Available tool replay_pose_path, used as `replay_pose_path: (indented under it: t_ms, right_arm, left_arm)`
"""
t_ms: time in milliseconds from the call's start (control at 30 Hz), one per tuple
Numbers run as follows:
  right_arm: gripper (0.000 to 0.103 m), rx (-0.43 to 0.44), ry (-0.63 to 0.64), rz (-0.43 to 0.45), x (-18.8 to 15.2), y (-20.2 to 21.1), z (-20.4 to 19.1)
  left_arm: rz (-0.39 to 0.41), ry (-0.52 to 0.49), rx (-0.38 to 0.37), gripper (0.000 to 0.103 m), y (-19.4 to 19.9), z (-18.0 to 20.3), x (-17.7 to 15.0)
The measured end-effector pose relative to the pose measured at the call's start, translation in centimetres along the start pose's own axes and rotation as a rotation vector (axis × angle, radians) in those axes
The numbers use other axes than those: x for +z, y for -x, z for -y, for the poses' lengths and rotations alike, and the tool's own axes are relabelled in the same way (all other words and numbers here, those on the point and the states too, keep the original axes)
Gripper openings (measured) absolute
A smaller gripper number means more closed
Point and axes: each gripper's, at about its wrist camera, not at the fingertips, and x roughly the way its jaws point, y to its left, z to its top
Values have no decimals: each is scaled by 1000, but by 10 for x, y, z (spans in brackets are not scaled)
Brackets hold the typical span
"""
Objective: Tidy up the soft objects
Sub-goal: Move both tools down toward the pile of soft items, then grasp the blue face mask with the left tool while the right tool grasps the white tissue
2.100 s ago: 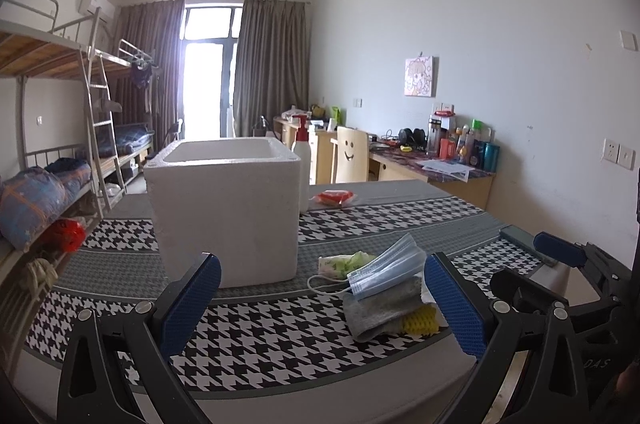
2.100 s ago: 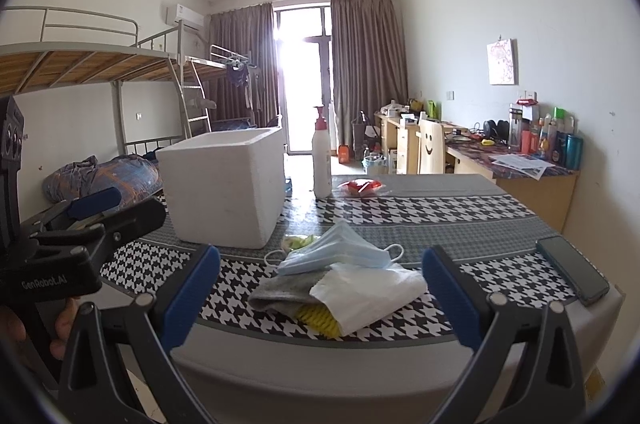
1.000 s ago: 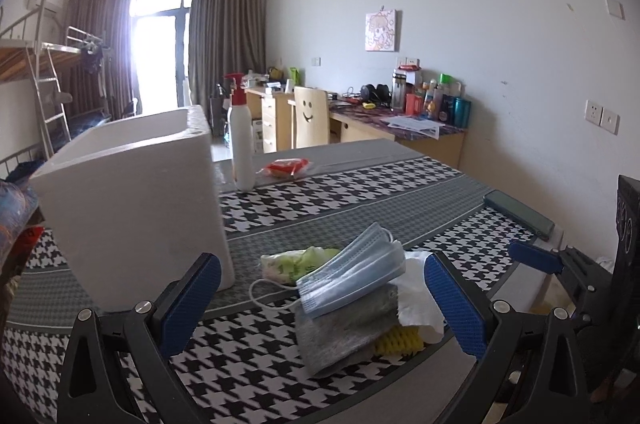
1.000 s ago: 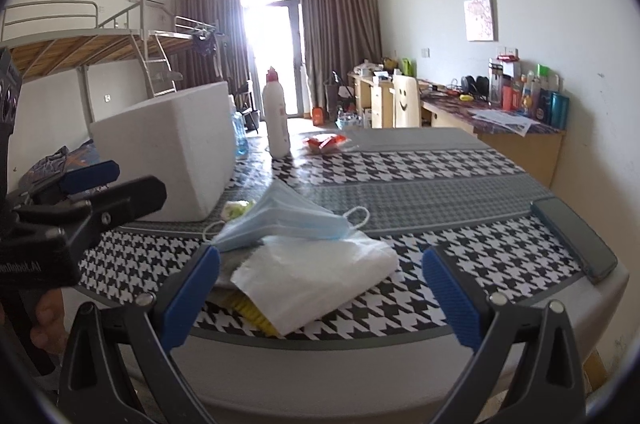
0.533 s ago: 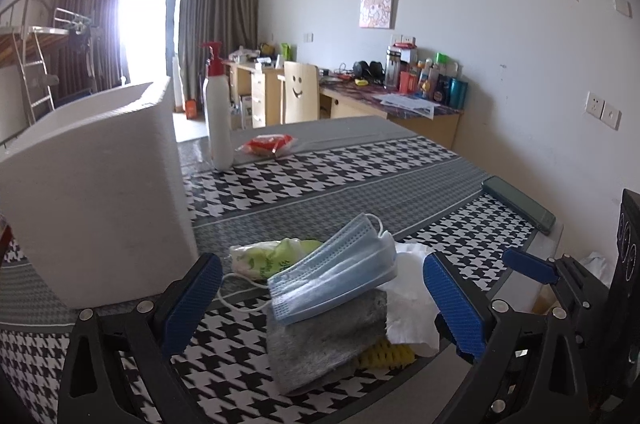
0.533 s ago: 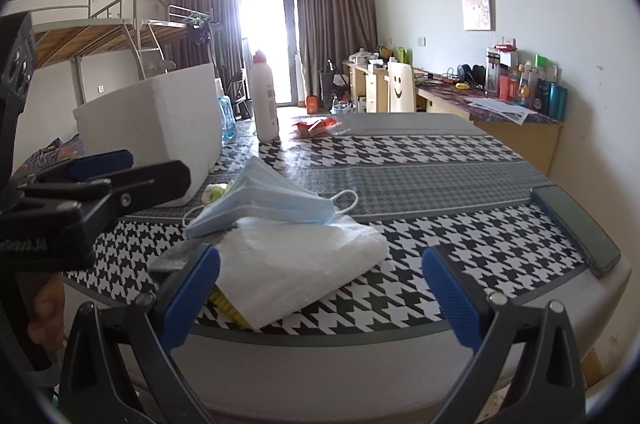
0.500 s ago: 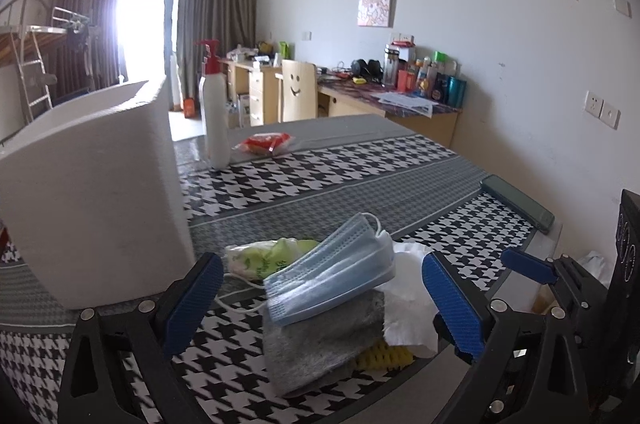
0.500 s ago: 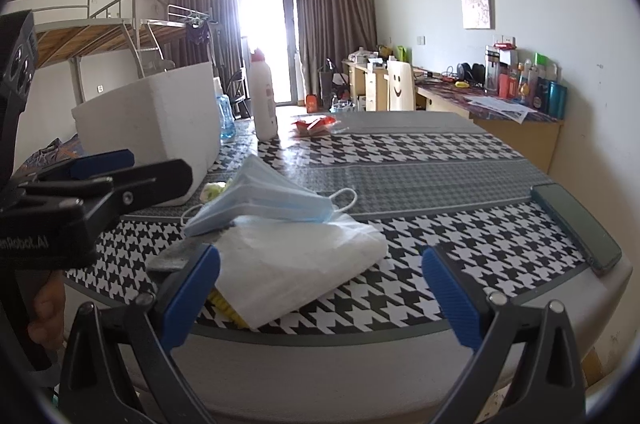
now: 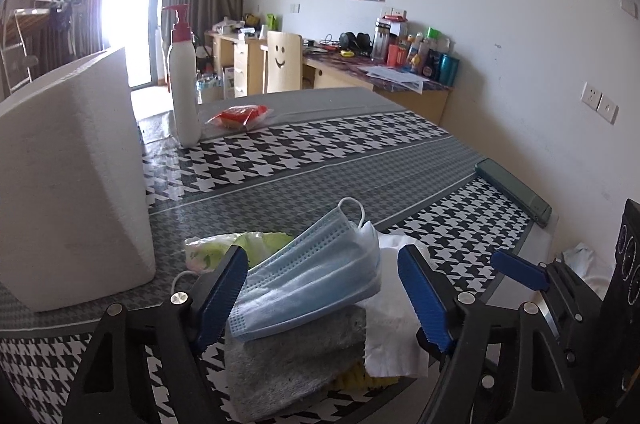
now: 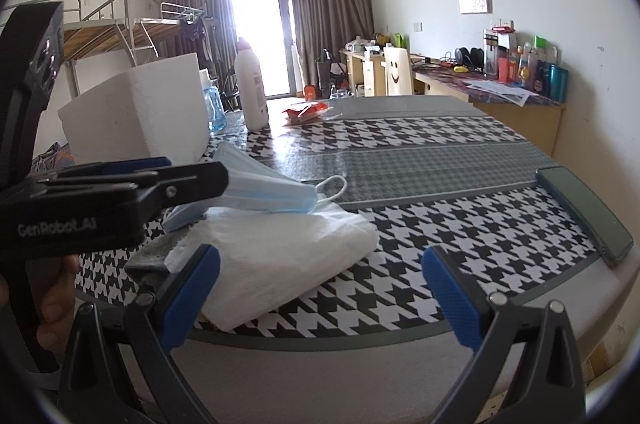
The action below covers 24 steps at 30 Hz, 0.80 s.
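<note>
Right wrist view showed the left gripper (image 10: 192, 180) from the side, reaching over the pile, plus a hand (image 10: 52, 300) on its handle; neither showed in the left view. Left view alone showed the grey felt (image 9: 296, 356) under the mask (image 9: 316, 280), a yellow item (image 9: 368, 380) beneath it, and a green-white bag (image 9: 224, 248) at the pile's far left.

Around: foam box (image 9: 72, 184) left, pump bottle (image 9: 184, 96) and red packet (image 9: 240, 114) far, phone (image 9: 512, 192) at the table's (image 9: 320, 152) right edge. White tissue (image 10: 280, 256) lay near the right side of the pile.

Left gripper's jaws were closing, mask between the blue pads, pads not pressing it. Right gripper (image 10: 320, 288) was wide open, empty, tissue just beyond its left pad.
</note>
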Motion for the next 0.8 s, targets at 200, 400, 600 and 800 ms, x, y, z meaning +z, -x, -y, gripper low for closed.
replay_pose_path:
  t_ms: [200, 400, 600, 800]
  right_arm:
    - [102, 0, -5, -2, 0, -1, 1]
    - [102, 1, -6, -5, -1, -1, -1]
    - [102, 0, -6, -12, -1, -3, -2]
    - [102, 16, -15, -23, 1, -5, -2]
  left_arm:
    - [-28, -14, -1, 65, -10, 2, 2]
    - [-52, -18, -17, 49, -16, 2, 1]
    - [-53, -35, -31, 30, -17, 4, 0]
    - [-39, -31, -46, 19, -13, 2, 0]
